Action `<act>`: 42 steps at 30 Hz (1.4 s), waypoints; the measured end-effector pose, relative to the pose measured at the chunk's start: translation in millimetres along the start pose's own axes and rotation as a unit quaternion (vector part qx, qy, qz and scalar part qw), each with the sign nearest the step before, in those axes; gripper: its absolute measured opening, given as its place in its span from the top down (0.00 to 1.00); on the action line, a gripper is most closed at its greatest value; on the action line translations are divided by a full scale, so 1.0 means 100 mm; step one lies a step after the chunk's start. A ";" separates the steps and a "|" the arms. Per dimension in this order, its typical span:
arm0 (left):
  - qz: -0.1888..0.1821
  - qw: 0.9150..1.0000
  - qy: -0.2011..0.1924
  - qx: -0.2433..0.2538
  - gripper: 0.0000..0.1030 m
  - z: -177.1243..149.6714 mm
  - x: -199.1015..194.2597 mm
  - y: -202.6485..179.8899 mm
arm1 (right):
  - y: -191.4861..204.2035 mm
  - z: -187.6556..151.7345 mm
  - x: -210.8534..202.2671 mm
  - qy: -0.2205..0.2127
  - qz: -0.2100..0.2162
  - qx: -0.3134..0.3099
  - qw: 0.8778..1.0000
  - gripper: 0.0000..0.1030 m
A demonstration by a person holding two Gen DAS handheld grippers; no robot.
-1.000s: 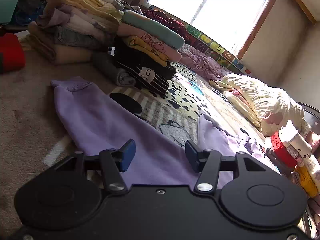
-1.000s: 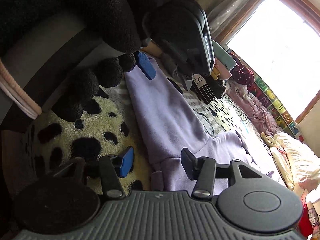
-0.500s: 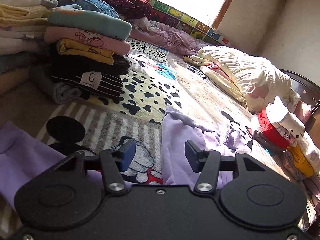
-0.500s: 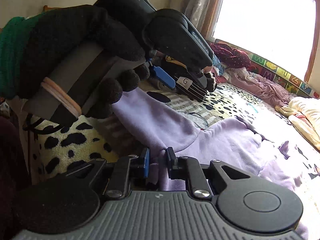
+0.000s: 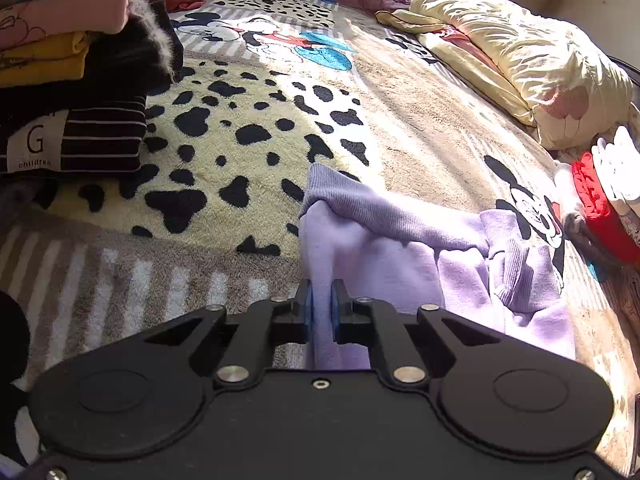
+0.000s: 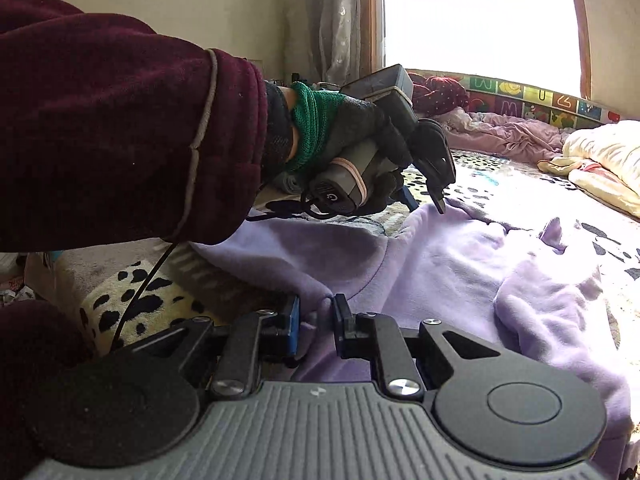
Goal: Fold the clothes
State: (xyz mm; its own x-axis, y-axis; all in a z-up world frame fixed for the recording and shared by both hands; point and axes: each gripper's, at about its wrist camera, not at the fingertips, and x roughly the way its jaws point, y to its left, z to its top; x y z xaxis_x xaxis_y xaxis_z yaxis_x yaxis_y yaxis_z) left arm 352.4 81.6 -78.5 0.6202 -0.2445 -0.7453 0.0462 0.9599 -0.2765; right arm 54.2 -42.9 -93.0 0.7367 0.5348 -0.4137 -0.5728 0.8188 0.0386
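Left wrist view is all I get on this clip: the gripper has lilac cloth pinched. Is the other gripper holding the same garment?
Observer: Yes. The right gripper is shut on an edge of the same lilac sweatshirt, near where it meets the spotted blanket.
Operator: Can you see the hand working my gripper?
Observer: Yes, the right wrist view shows a hand in a black glove with a green cuff, coming out of a dark red sleeve.
Operator: Where does my gripper sit on the garment?
Observer: The left gripper holds the sweatshirt's far edge, toward the window.
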 end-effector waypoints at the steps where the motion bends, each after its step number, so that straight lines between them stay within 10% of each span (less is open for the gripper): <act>1: -0.001 1.000 -0.009 0.006 0.94 0.00 -0.03 -0.06 | -0.03 0.00 -0.02 -0.001 0.000 0.004 1.000 0.82; 19: 0.019 0.985 -0.014 0.169 0.93 -0.23 0.14 -1.09 | -0.56 -0.30 -0.39 0.014 -0.023 0.079 0.996 0.83; 22: 0.008 0.984 0.014 0.175 0.66 -0.27 0.30 -1.07 | -0.62 -0.35 -0.37 0.031 -0.014 0.099 0.995 0.83; 27: -0.019 0.992 -0.025 0.124 0.69 -0.13 0.19 -0.95 | -0.63 -0.39 -0.36 0.040 -0.009 0.106 0.993 0.83; 34: 0.017 0.986 -0.048 0.158 0.72 0.09 0.38 -1.13 | -0.63 -0.38 -0.35 0.038 -0.008 0.097 0.995 0.83; 38: 0.129 0.966 -0.034 0.220 0.70 0.09 0.72 -1.21 | -0.65 -0.36 -0.33 0.036 -0.004 0.101 0.994 0.82; 42: 0.115 0.973 -0.044 0.196 0.73 0.15 0.65 -1.18 | -0.72 -0.36 -0.29 0.043 0.004 0.121 0.992 0.82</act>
State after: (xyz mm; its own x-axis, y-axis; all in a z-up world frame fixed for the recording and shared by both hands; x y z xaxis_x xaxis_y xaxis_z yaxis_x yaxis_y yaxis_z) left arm 399.1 -45.6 -84.5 0.7135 -0.0218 -0.7003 0.1830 0.9706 0.1561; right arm 61.4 -125.2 -116.6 0.6939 0.5298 -0.4876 -0.4678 0.8465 0.2541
